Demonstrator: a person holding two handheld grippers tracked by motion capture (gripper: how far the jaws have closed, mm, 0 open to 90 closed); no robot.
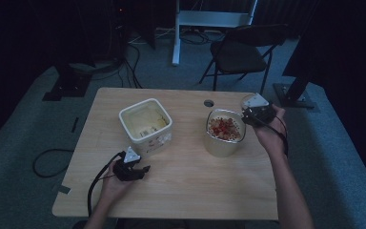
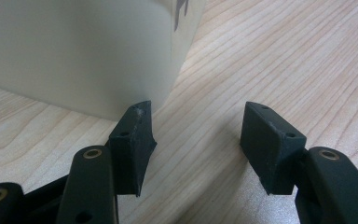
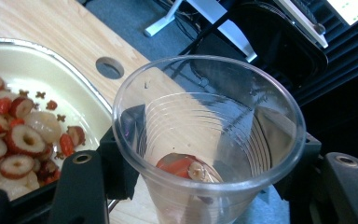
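Left to right across the pale wood-grain table (image 1: 186, 176). Near left: the left gripper (image 1: 132, 170) rests low on the tabletop, its jaws standing well apart with nothing between them — one black pad (image 2: 133, 144) just beside the corner of the white tub (image 1: 145, 125), apparently parked there while the other hand works. The tub is a squarish, round-cornered container of smooth opaque plastic, open-topped, with a label on its near wall. Right of centre: a translucent container (image 1: 224, 132), also round-cornered, holds a dry mix of sliced red fruit rings (image 3: 21, 140) and paler pieces. Far right: the right gripper (image 3: 209, 158) has its jaws closed on a clear plastic cup (image 3: 209, 135) — thin-walled, ribbed, round — held upright just beside the container's right rim. A few red and tan pieces lie at the cup's bottom; the upright hold probably keeps them from spilling, and the closeness suits scooping or pouring between cup and container.
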